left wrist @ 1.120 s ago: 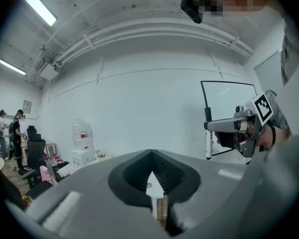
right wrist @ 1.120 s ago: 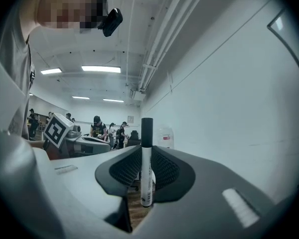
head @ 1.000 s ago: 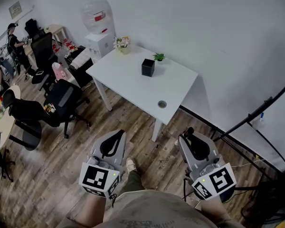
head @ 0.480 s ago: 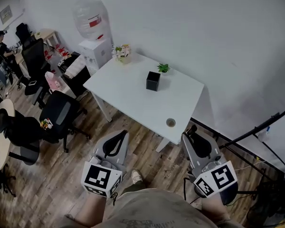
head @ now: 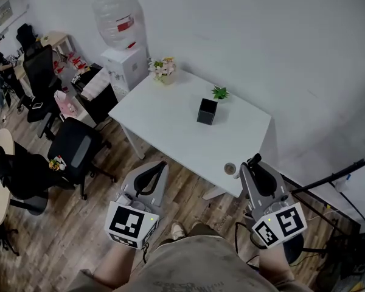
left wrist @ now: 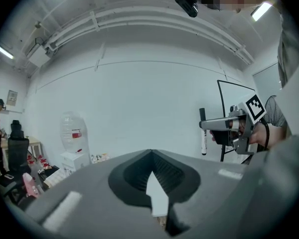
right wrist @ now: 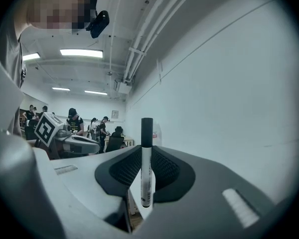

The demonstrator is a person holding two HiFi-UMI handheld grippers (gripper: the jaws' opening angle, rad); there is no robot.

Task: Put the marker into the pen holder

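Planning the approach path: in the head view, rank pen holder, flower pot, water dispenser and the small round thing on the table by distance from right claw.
1. Small round thing, near edge of the table, beside the right claw.
2. Pen holder, mid-table.
3. Flower pot, far left corner.
4. Water dispenser, off the table, by the wall.

Arms held low and forward, well apart, left claw [head: 161,163] with jaws together and nothing between them, right claw [head: 253,160] level with it, jaws clamped on an upright marker [right wrist: 146,168], cap end up
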